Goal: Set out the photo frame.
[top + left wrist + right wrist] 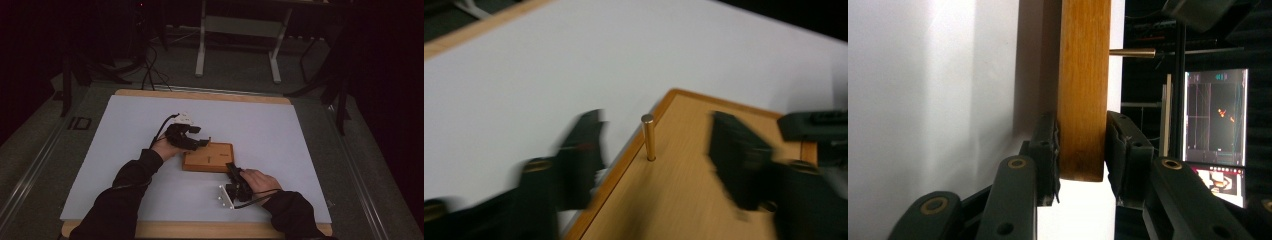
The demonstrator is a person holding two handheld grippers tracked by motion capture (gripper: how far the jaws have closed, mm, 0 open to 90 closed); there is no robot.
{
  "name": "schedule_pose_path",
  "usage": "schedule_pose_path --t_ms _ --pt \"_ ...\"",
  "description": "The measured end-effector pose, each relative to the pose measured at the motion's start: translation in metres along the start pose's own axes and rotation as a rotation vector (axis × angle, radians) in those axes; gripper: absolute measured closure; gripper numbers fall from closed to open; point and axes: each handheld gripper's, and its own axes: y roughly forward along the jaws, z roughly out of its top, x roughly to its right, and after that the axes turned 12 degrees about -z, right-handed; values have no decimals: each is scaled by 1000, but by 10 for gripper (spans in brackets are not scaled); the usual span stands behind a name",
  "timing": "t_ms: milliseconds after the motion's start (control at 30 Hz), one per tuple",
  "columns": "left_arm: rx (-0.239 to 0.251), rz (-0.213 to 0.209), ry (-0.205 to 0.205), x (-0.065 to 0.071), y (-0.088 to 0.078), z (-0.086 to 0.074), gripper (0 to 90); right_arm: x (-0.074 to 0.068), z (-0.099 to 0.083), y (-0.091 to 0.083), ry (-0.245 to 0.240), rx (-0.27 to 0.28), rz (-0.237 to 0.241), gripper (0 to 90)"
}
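Nearest the person, the right gripper [231,167] clamps the near right corner of a shallow wooden board [215,159], one jaw above and one below its edge; in the right gripper view the pads press both faces of the board [1083,90]. That board is light brown with a raised darker rim, lying flat at the middle of a white table mat [125,150]. A slim brass peg [649,137] stands upright in its far left corner, just inside the rim. Farther back, the left gripper [202,143] hovers at that corner, its jaws wide apart on either side of the peg, holding nothing.
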Motion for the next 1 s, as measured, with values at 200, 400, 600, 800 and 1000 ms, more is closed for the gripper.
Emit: schedule_pose_path --t_ms 200,400,600,800,1000 --pt "58 0 46 11 -18 -5 96 12 -2 2 24 8 37 684" --pt "90 -3 65 22 -33 -11 88 26 -3 6 44 10 96 684" --pt "74 -1 70 32 -49 -21 87 37 -4 8 70 12 123 693" --pt "79 -7 77 44 -66 -31 87 53 -9 13 115 17 170 700" --pt "102 -12 63 57 -79 -41 85 71 -12 22 157 17 240 700"
